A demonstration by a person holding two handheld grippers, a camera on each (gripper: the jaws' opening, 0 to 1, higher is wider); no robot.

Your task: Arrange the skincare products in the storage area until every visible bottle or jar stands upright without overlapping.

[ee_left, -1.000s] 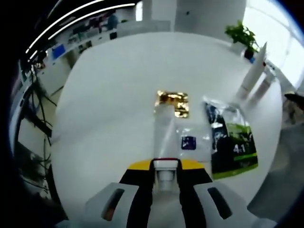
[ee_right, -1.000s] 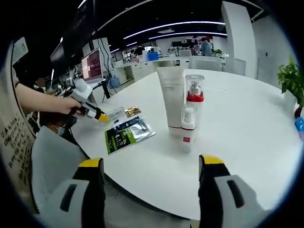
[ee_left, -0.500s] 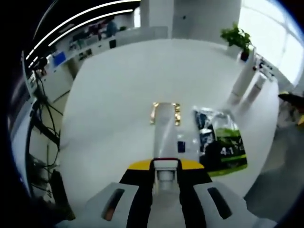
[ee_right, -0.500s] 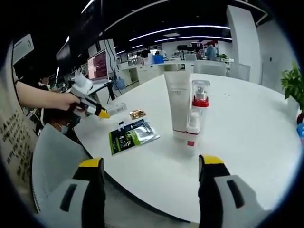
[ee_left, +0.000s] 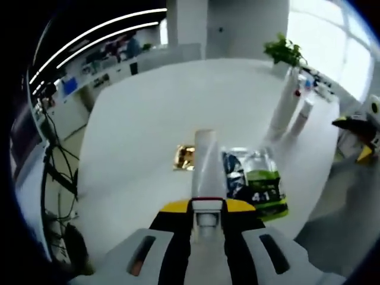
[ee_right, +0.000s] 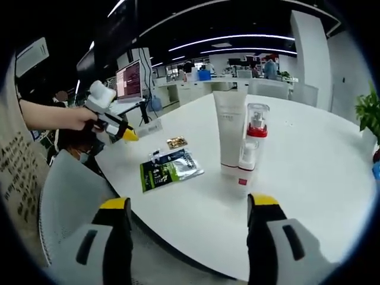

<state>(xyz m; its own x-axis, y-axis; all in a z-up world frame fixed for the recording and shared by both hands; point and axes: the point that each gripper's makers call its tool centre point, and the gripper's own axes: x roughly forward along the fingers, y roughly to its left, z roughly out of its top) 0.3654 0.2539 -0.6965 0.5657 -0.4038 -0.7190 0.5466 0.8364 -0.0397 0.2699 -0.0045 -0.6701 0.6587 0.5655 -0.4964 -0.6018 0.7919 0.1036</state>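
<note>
- The left gripper (ee_left: 208, 209) is clamped on one end of a clear bottle (ee_left: 206, 169) and holds it up above the white worktop (ee_left: 148, 113).
- The right gripper (ee_right: 189, 208) is wide open, holding nothing.
- A white tube (ee_right: 229, 132) and two pump bottles (ee_right: 252, 142) stand upright, touching.
- The clear bottle looks light, stiff and slippery; grip its middle.
- Its label is too blurry to read.
- A green sachet (ee_right: 169, 170) lies flat near a gold packet (ee_right: 176, 142).

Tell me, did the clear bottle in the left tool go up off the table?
Yes. In the right gripper view the clear bottle in the left tool has risen above the white table, farther from the gold sachet.
</note>
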